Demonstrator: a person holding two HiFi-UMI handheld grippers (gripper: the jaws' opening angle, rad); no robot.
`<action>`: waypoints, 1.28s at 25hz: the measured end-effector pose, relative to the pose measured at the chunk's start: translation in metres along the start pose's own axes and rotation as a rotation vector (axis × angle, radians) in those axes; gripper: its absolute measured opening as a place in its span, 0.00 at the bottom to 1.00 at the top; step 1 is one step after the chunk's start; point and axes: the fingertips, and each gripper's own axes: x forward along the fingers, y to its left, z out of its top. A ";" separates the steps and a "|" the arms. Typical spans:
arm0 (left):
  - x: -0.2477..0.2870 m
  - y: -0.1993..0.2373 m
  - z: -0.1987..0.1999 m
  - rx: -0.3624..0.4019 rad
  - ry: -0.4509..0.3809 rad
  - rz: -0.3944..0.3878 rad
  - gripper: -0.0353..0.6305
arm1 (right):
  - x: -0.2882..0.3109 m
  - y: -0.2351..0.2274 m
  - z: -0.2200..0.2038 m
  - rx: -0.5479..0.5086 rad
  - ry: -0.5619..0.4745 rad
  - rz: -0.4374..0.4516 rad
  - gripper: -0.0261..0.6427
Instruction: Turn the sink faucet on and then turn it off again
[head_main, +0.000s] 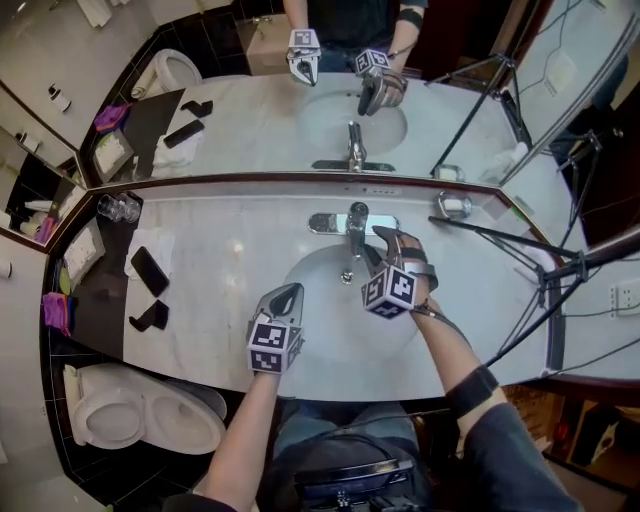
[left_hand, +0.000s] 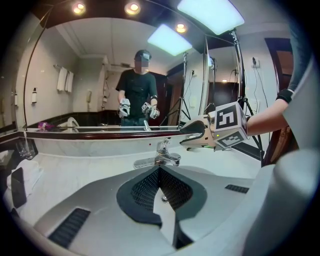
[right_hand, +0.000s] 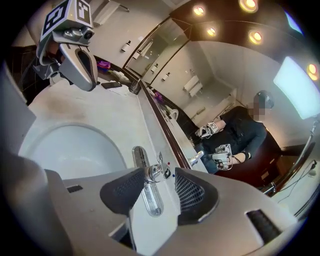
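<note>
- While it hangs over the basin, on my side of the faucet, my left tool is pressed together, empty.
- My right tool stands spread at the faucet, lever between its pads, untouched.
- Fixed to the worktop, that lever looks rigid, slick, light to swing; I'd take its free end.

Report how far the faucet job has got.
No water visibly runs from the faucet, so nothing shows as done. In hand: right gripper, jaws open, lined up on its lever without gripping; left gripper shut, empty. Left: turning on and off, unless already done.
</note>
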 end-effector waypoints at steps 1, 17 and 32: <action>0.002 0.002 -0.002 -0.003 0.005 0.002 0.05 | 0.007 -0.001 0.002 -0.016 -0.001 0.002 0.36; 0.009 0.015 -0.026 -0.046 0.042 0.019 0.05 | 0.061 0.018 0.012 -0.153 0.023 0.105 0.31; 0.009 0.013 -0.033 -0.063 0.050 0.011 0.05 | 0.061 0.021 0.011 -0.209 0.036 0.112 0.29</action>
